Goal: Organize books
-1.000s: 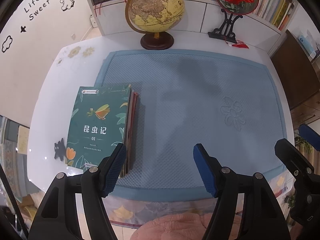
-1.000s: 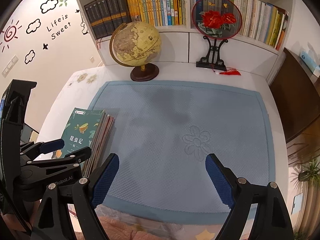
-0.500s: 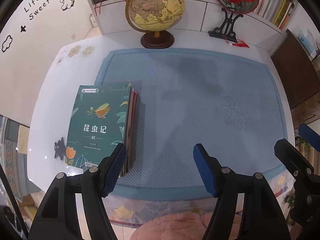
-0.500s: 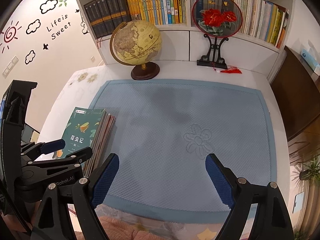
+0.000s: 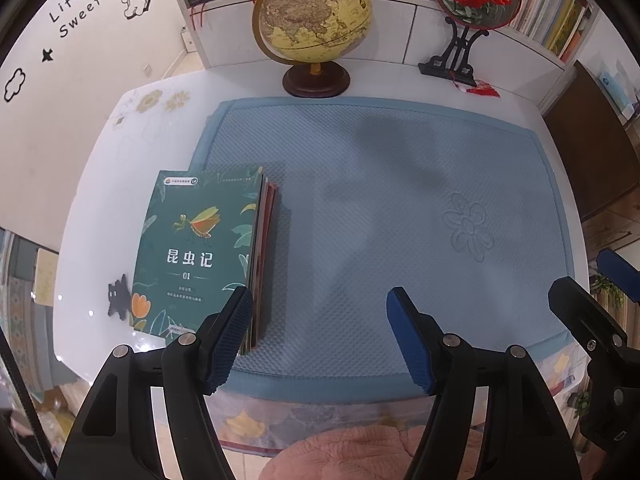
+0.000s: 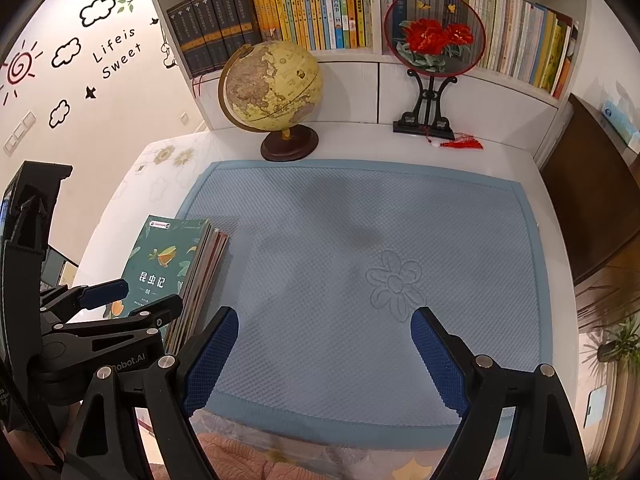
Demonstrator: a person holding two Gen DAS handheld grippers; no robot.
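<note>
A stack of thin books (image 5: 200,252) (image 6: 168,268) with a green insect-cover book on top lies flat at the left edge of the blue mat (image 5: 400,220) (image 6: 360,260). My left gripper (image 5: 320,324) hovers open over the mat's front edge, its left finger above the stack's near right corner, nothing between the pads. My right gripper (image 6: 324,344) is open too, over the mat's near middle and to the right of the stack, holding nothing. In the right wrist view the left gripper (image 6: 132,300) shows at the lower left, above the stack.
A globe (image 5: 314,20) (image 6: 276,88) and a red-flower round fan on a black stand (image 5: 472,4) (image 6: 434,48) stand at the back of the white table. Behind them is a bookshelf (image 6: 320,8) full of upright books. A dark cabinet (image 6: 592,208) is on the right.
</note>
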